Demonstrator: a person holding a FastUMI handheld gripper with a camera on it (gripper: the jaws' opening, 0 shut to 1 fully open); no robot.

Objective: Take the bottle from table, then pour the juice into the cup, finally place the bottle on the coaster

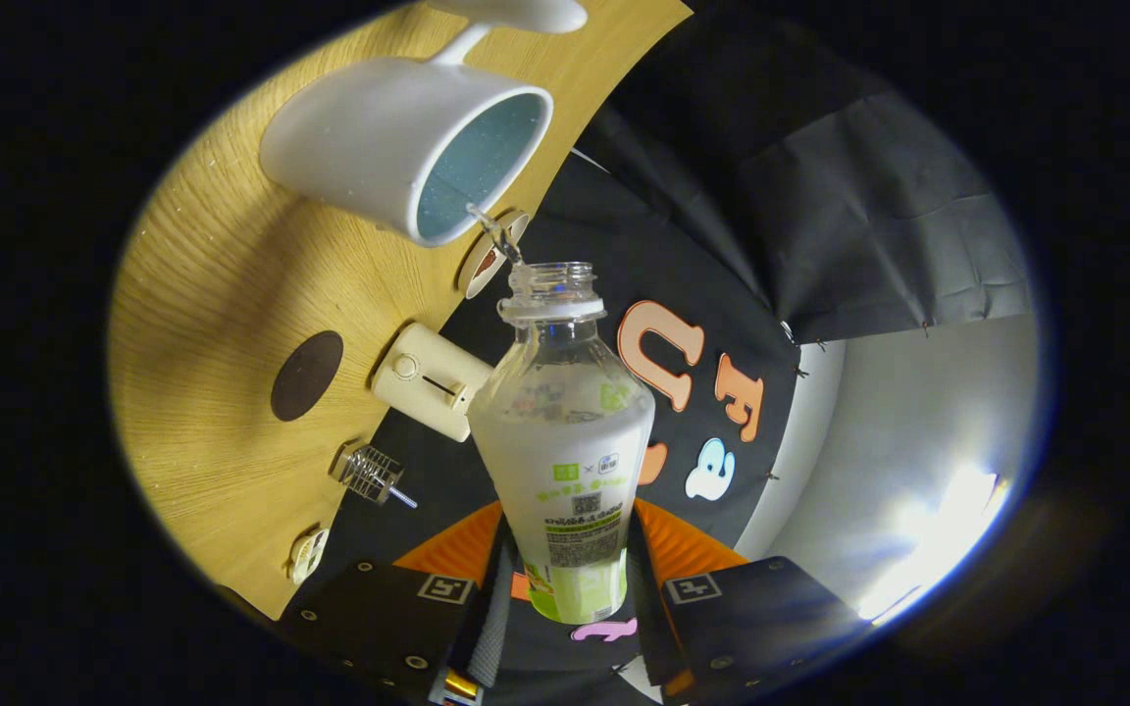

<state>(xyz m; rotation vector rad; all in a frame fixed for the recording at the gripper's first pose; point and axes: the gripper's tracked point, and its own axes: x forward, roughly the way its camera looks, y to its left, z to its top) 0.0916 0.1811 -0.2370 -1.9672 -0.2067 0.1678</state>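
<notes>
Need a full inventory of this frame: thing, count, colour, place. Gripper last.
bottle: 1, clear plastic with white and green label, uncapped, between the fingers, tilted with its mouth toward the cup
stream: 1, thin and clear, from the bottle mouth to the cup rim
cup: 1, white outside, blue-green inside, on the table, just beyond the bottle mouth
coaster: 1, dark brown, round, on the table, beside the cream box
cream box: 1, cream, at the table edge next to the bottle shoulder
wire item: 1, metallic, at the table edge past the cream box; type unclear
table: 1, light wood grain, under the cup and coaster
gripper: 1, both fingers pressed on the bottle's lower body
</notes>
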